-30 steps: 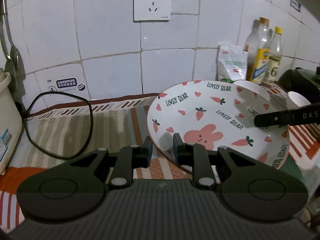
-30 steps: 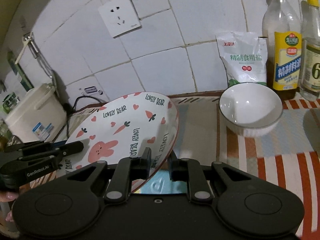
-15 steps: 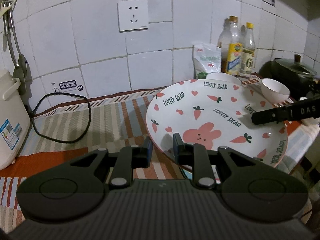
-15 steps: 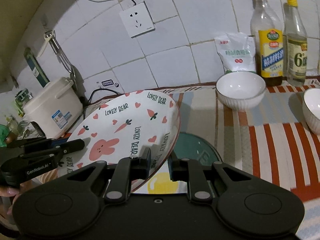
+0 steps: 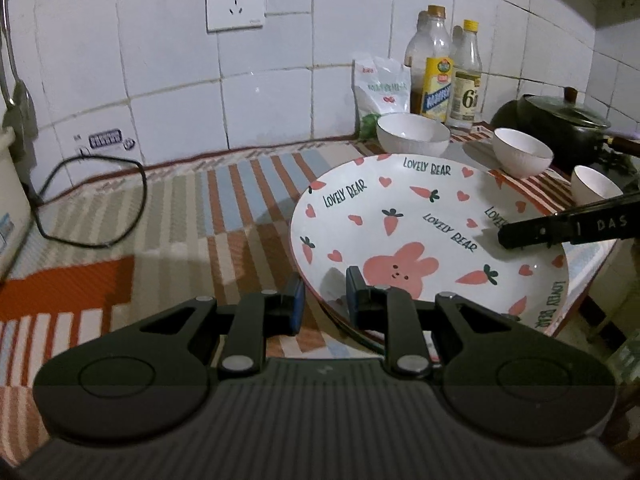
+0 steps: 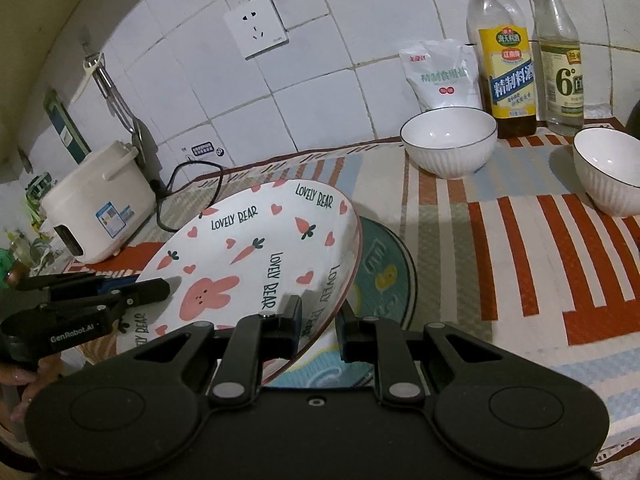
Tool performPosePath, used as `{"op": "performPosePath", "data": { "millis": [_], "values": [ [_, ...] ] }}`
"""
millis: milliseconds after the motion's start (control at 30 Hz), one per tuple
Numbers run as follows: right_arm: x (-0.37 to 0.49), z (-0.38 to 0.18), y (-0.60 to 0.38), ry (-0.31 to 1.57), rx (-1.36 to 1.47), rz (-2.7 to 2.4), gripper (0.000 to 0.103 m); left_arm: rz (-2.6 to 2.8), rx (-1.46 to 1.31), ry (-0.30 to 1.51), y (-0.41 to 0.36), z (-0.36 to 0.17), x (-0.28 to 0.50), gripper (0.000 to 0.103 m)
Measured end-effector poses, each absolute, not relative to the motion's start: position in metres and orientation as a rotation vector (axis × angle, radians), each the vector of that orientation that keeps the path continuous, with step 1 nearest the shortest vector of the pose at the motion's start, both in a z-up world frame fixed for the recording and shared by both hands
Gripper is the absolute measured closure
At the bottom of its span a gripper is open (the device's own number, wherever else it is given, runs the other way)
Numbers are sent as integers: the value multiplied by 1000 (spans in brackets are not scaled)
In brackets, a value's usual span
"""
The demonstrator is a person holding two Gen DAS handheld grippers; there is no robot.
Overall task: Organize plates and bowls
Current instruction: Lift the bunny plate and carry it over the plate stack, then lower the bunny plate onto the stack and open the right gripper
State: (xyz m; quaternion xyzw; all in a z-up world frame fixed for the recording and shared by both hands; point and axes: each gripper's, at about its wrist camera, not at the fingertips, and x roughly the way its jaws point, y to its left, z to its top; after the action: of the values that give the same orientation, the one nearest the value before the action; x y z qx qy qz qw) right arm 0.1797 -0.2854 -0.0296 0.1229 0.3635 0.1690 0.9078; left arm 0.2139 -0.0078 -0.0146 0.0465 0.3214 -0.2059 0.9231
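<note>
Both grippers, left point(image 5: 323, 296) and right point(image 6: 318, 322), clamp the plate point(image 5: 428, 240), now lifted back off the mat point(image 6: 384, 276), ready for stacking.

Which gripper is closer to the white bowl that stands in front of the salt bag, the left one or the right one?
Right. The right gripper holds the plate rim on the side facing the white bowl; the left gripper grips the plate's opposite rim, farther away.
</note>
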Motion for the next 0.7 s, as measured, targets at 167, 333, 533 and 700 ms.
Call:
{"op": "performPosePath", "data": {
  "millis": [167,333,533,700],
  "values": [
    [178,-41,-285,767,243,334,81,-430,88,696,-10,-28,217,83],
    [174,-43,-282,756,195,316,81,-444,68,725,-11,-37,222,83],
    [175,-40,-280,752,152,306,80,-462,58,735,-12,-42,228,83],
    [175,-39,-273,735,92,278,77,-473,53,747,-14,-45,231,83]
  ]
}}
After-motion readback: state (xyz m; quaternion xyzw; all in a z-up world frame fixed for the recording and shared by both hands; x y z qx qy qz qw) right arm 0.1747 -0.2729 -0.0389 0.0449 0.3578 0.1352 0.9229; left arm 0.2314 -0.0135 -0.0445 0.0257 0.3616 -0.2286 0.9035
